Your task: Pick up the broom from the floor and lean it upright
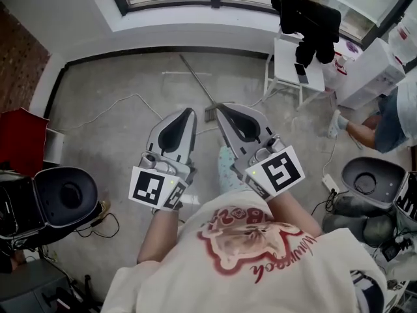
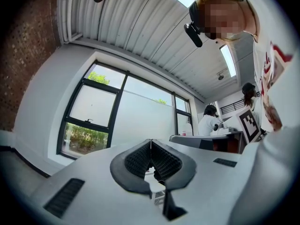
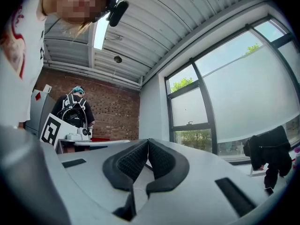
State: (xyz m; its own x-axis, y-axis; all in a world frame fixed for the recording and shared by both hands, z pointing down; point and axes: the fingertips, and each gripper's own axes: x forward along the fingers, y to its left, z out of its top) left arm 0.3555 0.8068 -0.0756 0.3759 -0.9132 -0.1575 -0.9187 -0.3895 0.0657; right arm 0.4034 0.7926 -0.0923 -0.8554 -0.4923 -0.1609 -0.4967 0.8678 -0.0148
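Getting hold of the broom (image 1: 195, 77) looks to be the step in hand, and nothing is gripped yet. The broom lies flat on the floor (image 1: 111, 83) in the upper middle of the head view. Its thin handle runs up and left toward the window wall (image 1: 195, 34). Its head is at the lower end, just past the tool tips and partly hidden by the right one.

The left tongs (image 1: 190, 111) are closed tip to tip with nothing between them. The right tongs (image 1: 219, 107) are likewise pressed together and empty. Both are held out ahead of the person, pointing forward rather than down.

To do this well, one pair should open before it goes down. It should then cross the handle a little above the head, so the pads close squarely on the stick rather than sliding along it. A white cable (image 1: 124, 99) trails on the floor at left and a white chair (image 1: 296, 77) stands at upper right. The lift should steer clear of both.
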